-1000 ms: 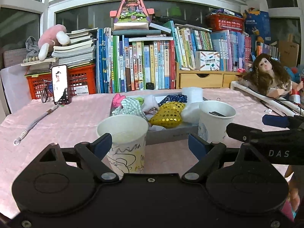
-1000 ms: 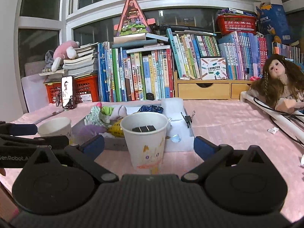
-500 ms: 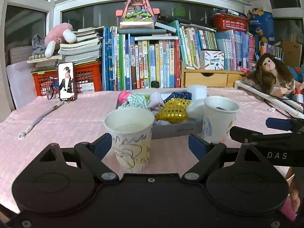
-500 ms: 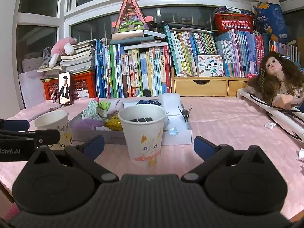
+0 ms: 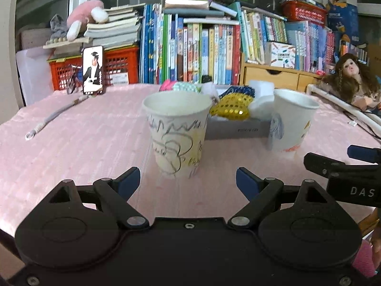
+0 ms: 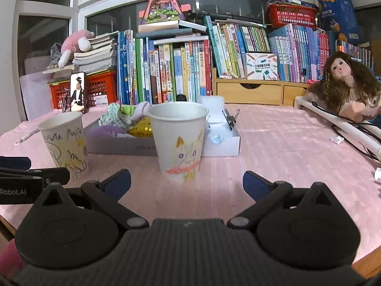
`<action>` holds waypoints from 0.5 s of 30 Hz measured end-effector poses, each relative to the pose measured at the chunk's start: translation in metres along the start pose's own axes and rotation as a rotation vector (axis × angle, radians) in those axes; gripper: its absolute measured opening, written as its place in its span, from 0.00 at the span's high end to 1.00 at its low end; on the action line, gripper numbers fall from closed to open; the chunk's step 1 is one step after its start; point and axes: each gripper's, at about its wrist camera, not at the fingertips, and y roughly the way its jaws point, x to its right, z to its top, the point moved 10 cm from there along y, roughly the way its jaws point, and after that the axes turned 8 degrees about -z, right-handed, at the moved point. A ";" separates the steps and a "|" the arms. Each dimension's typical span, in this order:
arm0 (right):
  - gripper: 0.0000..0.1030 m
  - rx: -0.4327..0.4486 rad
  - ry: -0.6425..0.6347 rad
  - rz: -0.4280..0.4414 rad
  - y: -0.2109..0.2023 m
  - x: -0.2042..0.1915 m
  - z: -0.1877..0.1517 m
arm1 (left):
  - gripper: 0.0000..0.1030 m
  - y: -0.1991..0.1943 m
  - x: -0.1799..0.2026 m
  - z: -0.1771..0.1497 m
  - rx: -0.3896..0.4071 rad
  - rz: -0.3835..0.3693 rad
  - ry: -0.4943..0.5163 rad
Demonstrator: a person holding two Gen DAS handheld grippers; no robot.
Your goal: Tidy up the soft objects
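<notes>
Paper cups stand ready: the scribbled cup (image 5: 177, 134) faces the left claw (image 5: 188, 182), the cat-face cup (image 6: 178, 138) faces the right claw (image 6: 187, 183), both claws wide open and empty. Soft toys (image 5: 229, 106) sit heaped in the grey tray (image 5: 235, 131) just behind. Best to reach over the rims and pinch one toy gently.

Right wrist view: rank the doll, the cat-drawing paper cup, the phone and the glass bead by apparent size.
1. Cat-drawing paper cup and doll: too alike to rank; the cup is nearer the camera.
2. Phone.
3. Glass bead.
</notes>
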 end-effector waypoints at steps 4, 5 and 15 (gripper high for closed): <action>0.00 -0.020 -0.015 -0.012 0.004 -0.001 -0.007 | 0.16 0.007 -0.004 -0.007 -0.023 0.012 -0.006; 0.00 -0.026 -0.018 -0.015 0.005 -0.001 -0.009 | 0.16 0.008 -0.004 -0.009 -0.028 0.014 -0.007; 0.00 -0.083 -0.041 -0.046 0.015 -0.003 -0.025 | 0.15 0.025 -0.011 -0.022 -0.063 0.040 -0.035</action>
